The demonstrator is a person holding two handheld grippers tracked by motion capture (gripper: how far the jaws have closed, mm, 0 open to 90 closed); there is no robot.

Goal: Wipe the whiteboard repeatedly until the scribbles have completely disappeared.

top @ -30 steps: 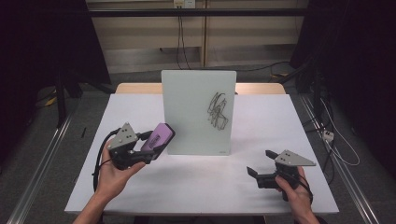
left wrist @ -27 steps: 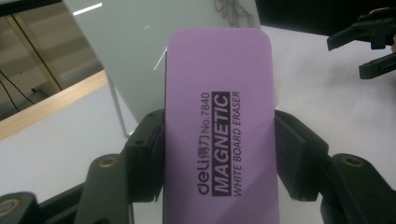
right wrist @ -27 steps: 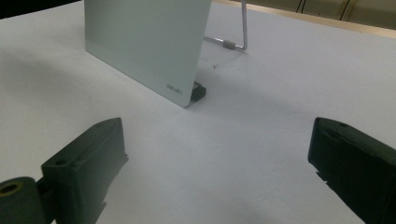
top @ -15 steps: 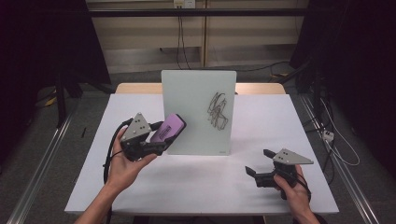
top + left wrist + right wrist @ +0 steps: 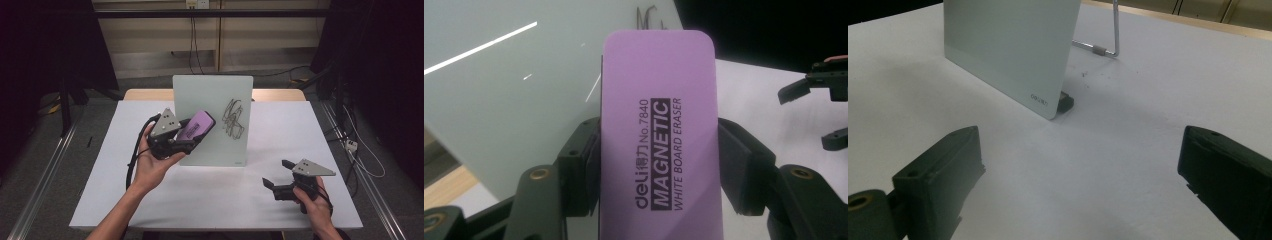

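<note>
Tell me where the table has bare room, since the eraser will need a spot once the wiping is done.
Free: the white table in front of the whiteboard, between the left gripper holding the eraser and the right gripper. Also the strip right of the board. Crowded: the near right corner, under the right gripper.

Purple eraser (image 5: 659, 145), printed in dark ink along its length: brand "deli" followed by two Chinese characters, "No.7840", then "MAGNETIC" in light letters on a dark bar, and beneath it "WHITE BOARD ERASER".

Whiteboard (image 5: 1013, 50), lower corner, seen in the right gripper view: a small grey brand mark, too small to read. The same mark shows in the high view at the board's lower right, also unreadable.

Whiteboard, black pen scribble (image 5: 234, 118): no legible letters or numbers.
</note>
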